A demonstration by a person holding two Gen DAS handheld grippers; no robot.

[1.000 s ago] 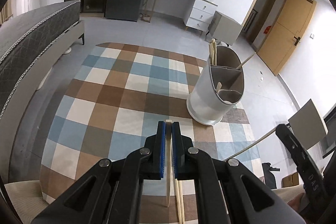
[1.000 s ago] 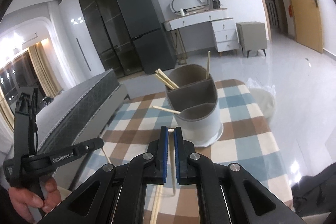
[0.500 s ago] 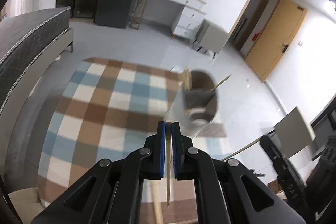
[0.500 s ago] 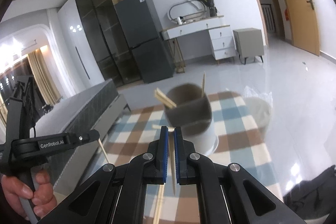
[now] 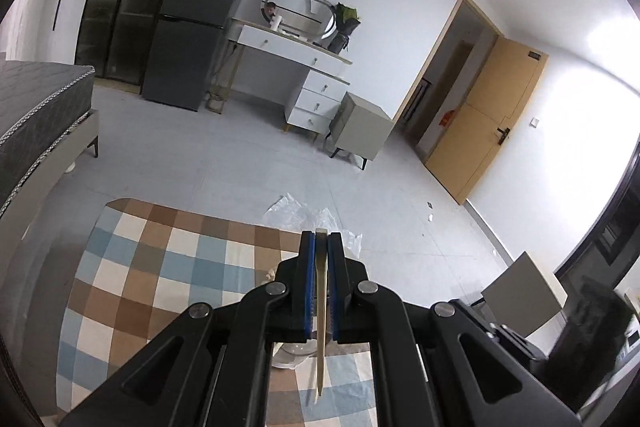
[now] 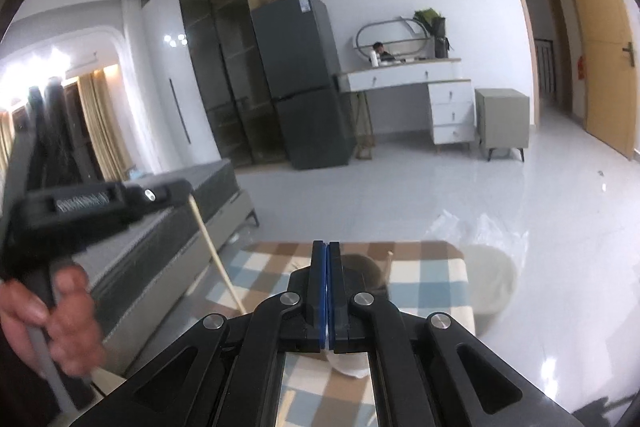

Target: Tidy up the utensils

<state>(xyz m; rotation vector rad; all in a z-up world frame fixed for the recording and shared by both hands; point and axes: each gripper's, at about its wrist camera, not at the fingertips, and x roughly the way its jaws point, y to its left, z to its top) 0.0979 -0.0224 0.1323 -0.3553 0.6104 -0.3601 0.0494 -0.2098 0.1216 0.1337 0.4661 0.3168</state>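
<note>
My left gripper [image 5: 321, 239] is shut on a pale wooden chopstick [image 5: 320, 355] that hangs down between its blue pads. From the right wrist view the same left gripper [image 6: 120, 199] is up at the left in a person's hand [image 6: 52, 307], with the chopstick [image 6: 216, 259] slanting down from it. My right gripper [image 6: 326, 251] is shut, pads together, and no chopstick shows between them. The grey-and-white utensil holder [image 6: 372, 267] sits mostly hidden behind the right gripper, one stick [image 6: 388, 261] poking up; only its white base [image 5: 292, 359] shows under the left gripper.
A checked cloth [image 5: 160, 267] covers the table. On the floor beyond it lie a clear plastic bag [image 5: 296, 215] and a white tub [image 6: 488, 283]. A bed [image 5: 36, 107] runs along the left; a fridge [image 6: 304, 87] and a dresser [image 6: 420, 87] stand at the far wall.
Both grippers have risen and tipped up, so the holder has slid down behind their fingers. The chopstick seen between the right pads earlier is no longer visible there.
</note>
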